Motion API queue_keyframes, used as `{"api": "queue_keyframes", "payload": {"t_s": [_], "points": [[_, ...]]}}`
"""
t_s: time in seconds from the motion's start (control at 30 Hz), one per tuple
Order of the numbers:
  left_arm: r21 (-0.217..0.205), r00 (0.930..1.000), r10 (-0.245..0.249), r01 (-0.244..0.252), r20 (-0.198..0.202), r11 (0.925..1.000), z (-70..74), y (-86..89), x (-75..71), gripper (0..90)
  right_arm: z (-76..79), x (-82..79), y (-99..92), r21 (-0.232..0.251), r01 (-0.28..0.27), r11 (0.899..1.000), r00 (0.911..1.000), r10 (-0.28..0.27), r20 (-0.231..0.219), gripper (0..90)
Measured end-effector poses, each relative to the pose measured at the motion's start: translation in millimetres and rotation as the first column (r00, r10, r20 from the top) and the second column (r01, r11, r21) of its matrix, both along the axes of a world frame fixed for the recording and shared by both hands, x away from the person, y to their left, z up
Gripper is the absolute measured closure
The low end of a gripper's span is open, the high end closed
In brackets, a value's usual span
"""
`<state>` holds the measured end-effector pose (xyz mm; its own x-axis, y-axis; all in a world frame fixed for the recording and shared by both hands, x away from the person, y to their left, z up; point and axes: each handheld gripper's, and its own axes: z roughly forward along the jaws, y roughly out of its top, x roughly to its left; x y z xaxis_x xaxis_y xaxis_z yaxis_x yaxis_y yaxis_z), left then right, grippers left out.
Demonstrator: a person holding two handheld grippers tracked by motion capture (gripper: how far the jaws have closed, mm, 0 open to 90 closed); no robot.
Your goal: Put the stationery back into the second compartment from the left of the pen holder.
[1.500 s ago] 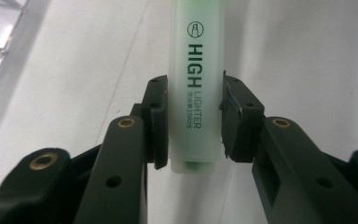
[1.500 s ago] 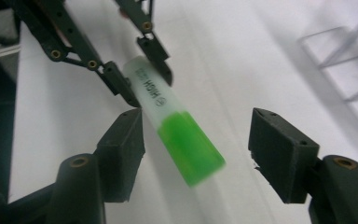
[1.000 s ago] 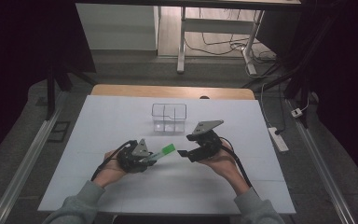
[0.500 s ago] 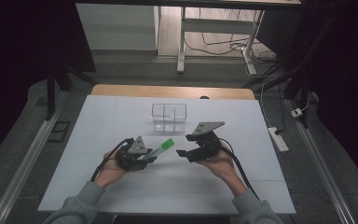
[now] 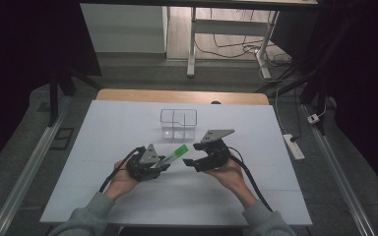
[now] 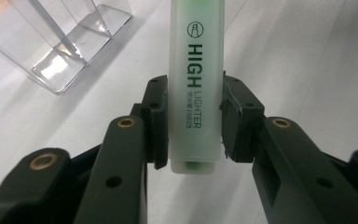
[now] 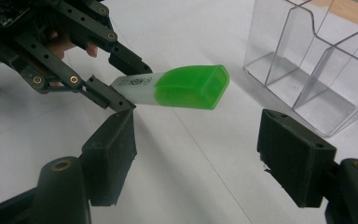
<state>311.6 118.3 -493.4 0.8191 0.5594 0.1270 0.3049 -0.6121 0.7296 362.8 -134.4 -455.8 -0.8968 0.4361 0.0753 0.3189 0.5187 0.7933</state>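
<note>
Highlighter (image 5: pixel 176 153) lifted off the table (image 5: pixel 285 196), clamped by its pale barrel in the left gripper (image 5: pixel 163 164), green cap pointing toward the right gripper (image 5: pixel 191 161). Pads (image 6: pixel 157 122) of the left gripper pressed on both flat sides of the barrel, near its blunt rear end. Right gripper spread wide, gripping nothing, its pads (image 7: pixel 112 156) below and on either side of the cap (image 7: pixel 193 86), apart from it. Looks like a handover or an uncapping about to begin: pickup done, cap not yet gripped, nothing yet in the clear organizer (image 5: pixel 178 123), which stands empty behind both grippers.

Barrel milky, translucent plastic, flattened with rounded edges, dark print along one face. Cap bright green, glossy, see-through, squared at the tip. Organizer of thin, hard transparent plastic, divided by upright walls into compartments, catching glints of light. Table covered by a smooth white matte sheet, wood edge showing at the far side. Grippers matte black, angular, with brass-coloured pins at the joints and blocky, rubber-like pads.
</note>
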Motion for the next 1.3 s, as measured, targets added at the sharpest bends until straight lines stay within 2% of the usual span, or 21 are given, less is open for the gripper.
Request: {"api": "queue_keyframes", "payload": {"t_s": [0.43,0.73,0.93,1.0,1.1,1.2,1.3], "points": [[-0.013,0.9989,0.014,-0.013,0.044,0.9998,-0.4,-12.8,-2.3,65.6,-3.2,-0.2,2.9,0.026,0.013,1.000,0.9997,-0.012,-0.021,27.1],[-0.021,0.9987,0.017,-0.016,0.049,0.9996,-1.9,-17.7,-2.5,65.5,-6.2,-0.5,5.0,0.035,0.012,0.999,0.9995,-0.011,-0.031,27.9],[-0.005,0.9986,0.013,-0.013,0.051,0.9999,-5.1,-26.3,-2.2,65.5,-9.1,-0.9,7.6,0.043,0.019,0.999,0.9993,-0.018,-0.033,30.2],[-0.002,0.9986,0.017,-0.017,0.051,0.9999,-6.2,-28.8,-1.6,65.5,-9.7,-0.5,7.4,0.037,0.031,0.999,0.9992,-0.030,-0.026,31.9],[0.016,0.9974,0.030,-0.031,0.066,0.9994,-7.7,-33.9,-2.2,65.5,-11.2,1.2,6.1,0.051,0.068,0.996,0.9970,-0.066,-0.040,35.8],[0.034,0.9966,0.036,-0.038,0.074,0.9987,-9.3,-38.7,-2.7,65.5,-11.3,1.2,5.2,0.051,0.091,0.995,0.9956,-0.090,-0.026,43.0],[0.047,0.9967,0.037,-0.040,0.072,0.9981,-11.2,-41.8,-1.9,65.4,-9.6,1.8,2.9,0.072,0.101,0.992,0.9943,-0.098,-0.040,51.2]]}}
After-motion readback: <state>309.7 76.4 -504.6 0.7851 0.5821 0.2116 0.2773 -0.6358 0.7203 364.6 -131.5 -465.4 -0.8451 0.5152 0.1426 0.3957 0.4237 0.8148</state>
